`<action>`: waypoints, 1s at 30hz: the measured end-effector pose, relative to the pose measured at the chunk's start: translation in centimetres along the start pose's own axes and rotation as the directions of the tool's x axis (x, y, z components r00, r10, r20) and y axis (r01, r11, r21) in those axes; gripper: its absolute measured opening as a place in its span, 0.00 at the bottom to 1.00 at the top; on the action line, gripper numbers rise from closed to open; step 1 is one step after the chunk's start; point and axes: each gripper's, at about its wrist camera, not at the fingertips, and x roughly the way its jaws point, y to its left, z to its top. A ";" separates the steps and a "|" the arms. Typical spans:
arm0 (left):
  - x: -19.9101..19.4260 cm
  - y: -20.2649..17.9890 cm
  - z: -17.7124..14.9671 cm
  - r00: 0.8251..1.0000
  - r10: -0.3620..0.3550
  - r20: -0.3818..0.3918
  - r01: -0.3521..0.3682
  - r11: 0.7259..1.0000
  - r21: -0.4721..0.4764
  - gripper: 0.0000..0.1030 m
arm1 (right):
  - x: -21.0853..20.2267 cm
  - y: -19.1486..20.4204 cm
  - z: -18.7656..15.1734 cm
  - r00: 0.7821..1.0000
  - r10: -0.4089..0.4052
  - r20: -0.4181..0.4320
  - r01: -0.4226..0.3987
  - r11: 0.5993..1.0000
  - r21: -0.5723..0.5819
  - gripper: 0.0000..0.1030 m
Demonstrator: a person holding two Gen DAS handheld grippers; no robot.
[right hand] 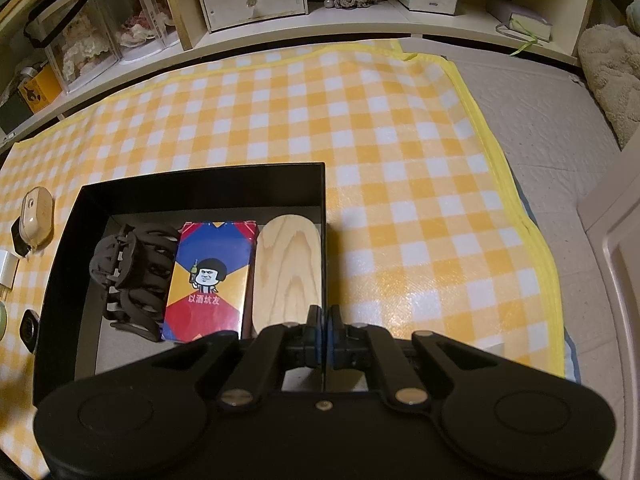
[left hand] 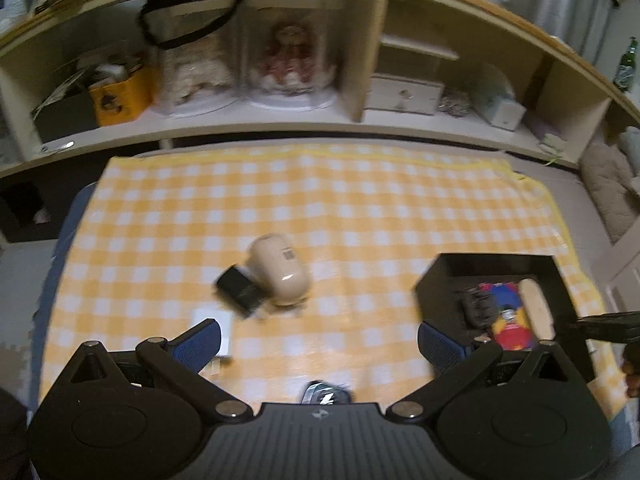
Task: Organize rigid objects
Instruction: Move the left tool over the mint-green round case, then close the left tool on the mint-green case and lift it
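Note:
A black open box (right hand: 200, 176) sits on the yellow checked cloth (right hand: 400, 160). It holds a dark hair claw (right hand: 132, 276), a colourful card pack (right hand: 208, 280) and an oval wooden piece (right hand: 288, 272). My right gripper (right hand: 324, 318) is shut on the box's thin right wall. Left of the box lie a cream oval case (left hand: 280, 274), a small black block (left hand: 238, 290) leaning on it, and a white plug (left hand: 214, 328). My left gripper (left hand: 318, 340) hovers over the cloth near them, open wide with nothing between its fingers.
A low shelf unit (left hand: 260, 120) runs along the far side, holding doll cases, a yellow box and a small drawer chest (right hand: 256, 0). A dark round item (left hand: 326, 394) lies just under my left gripper. Grey bedding (right hand: 540, 152) borders the cloth on the right.

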 end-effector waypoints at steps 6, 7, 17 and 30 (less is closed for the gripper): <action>0.8 3.2 -0.2 0.999 0.036 -0.036 -0.036 0.999 -0.016 1.00 | 0.0 0.1 -0.1 1.000 -0.005 -0.008 0.005 1.000 -0.006 0.03; 1.0 3.6 -0.3 0.999 0.035 -0.041 -0.036 0.999 -0.016 1.00 | 0.0 0.1 0.0 1.000 -0.005 -0.009 0.005 1.000 -0.007 0.03; 4.0 7.5 -1.3 0.987 0.058 -0.148 -0.062 0.998 -0.024 1.00 | 0.1 0.1 0.1 1.000 -0.005 -0.013 0.005 1.000 -0.003 0.04; 7.8 7.6 -3.8 0.930 0.093 -0.355 -0.054 0.991 0.120 0.65 | 0.2 0.1 0.2 1.000 -0.004 -0.015 0.004 1.000 0.002 0.04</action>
